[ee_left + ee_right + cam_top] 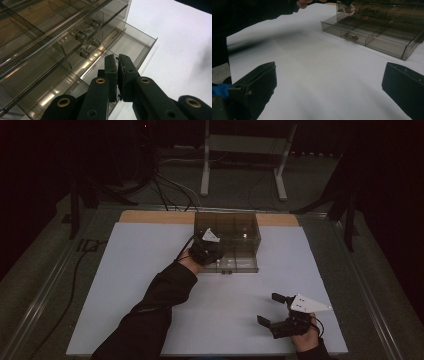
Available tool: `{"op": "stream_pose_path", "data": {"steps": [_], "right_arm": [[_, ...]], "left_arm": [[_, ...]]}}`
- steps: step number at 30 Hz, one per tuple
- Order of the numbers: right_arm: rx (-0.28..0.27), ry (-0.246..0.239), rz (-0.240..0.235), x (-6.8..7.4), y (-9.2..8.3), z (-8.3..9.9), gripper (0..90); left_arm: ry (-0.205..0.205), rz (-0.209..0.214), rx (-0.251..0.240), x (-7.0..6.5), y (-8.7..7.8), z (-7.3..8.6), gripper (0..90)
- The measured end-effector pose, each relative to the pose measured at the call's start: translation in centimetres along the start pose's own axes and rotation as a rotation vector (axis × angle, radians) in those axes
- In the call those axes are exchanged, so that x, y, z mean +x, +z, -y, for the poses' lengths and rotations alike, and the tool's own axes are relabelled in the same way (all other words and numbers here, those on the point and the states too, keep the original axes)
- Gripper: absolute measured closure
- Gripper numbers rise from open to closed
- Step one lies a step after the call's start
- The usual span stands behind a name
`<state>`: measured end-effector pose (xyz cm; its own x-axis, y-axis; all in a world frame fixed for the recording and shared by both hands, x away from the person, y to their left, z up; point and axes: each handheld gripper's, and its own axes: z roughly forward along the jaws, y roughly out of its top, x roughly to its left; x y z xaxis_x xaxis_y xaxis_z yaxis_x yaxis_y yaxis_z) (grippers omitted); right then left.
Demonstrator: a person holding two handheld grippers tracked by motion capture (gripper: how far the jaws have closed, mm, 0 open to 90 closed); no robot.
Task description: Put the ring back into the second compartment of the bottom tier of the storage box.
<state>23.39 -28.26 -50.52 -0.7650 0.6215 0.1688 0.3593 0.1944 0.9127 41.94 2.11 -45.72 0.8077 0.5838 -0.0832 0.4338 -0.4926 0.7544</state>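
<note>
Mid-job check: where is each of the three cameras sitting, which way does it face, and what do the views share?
High view: above the person's side, looking forward and down on the white table; both forearms, left gripper and right gripper show.
Left gripper view: on the left gripper, jaws nearly together, facing the smoky drawer cabinet.
Right gripper view: on the right gripper, jaws wide apart, low over the table.
Shared: the pulled-out bottom drawer.

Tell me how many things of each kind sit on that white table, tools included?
Smoky clear drawer cabinet, its bottom drawer pulled out: 1
Black handheld grippers: 2, left gripper at the cabinet, right gripper near the front edge
Total: 3
</note>
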Motion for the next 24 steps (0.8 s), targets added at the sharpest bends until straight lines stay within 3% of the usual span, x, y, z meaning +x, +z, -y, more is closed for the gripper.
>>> {"op": "stream_pose_path", "data": {"steps": [24], "right_arm": [[-0.001, -0.008, -0.004, 0.1, -0.1, 0.0, 0.0]], "left_arm": [[-0.018, -0.026, 0.051, -0.4, 3.7, -0.9, 87.4]]}}
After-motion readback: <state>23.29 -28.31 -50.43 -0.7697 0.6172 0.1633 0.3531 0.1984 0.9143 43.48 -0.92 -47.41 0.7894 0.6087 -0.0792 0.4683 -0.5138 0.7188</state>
